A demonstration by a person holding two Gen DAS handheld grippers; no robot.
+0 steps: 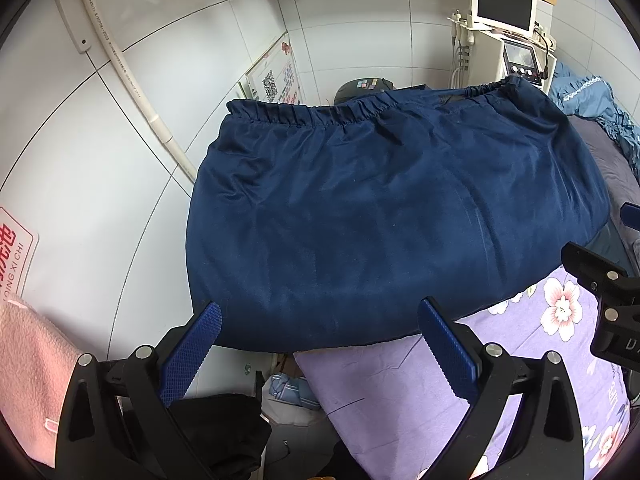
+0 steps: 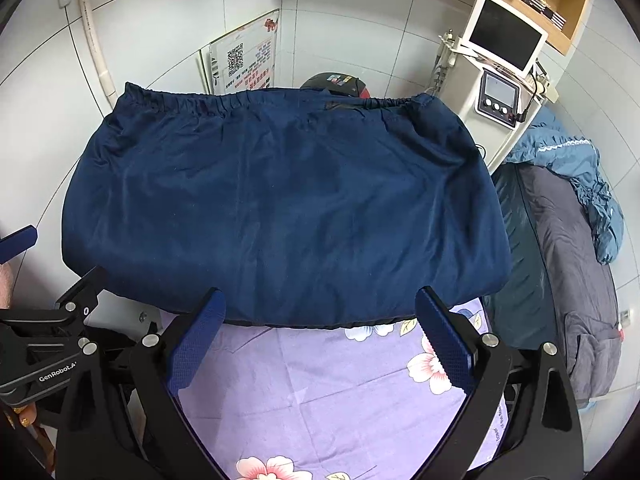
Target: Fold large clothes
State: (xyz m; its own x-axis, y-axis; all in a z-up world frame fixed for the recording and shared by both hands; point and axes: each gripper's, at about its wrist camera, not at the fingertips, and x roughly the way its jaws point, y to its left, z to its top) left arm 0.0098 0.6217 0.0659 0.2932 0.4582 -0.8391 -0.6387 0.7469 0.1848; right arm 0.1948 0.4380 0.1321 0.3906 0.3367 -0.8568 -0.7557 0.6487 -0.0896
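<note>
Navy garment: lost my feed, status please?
Left tool open, right tool open, both empty. Navy garment flat on the floral sheet, waistband far side. Nothing in the way.

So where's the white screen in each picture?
Left wrist view: the white screen is at the top right, above the blue garment.
Right wrist view: the screen is at the upper right, tilted, right of the garment's far edge.
Shared landmark: the QR-code poster on the wall.
</note>
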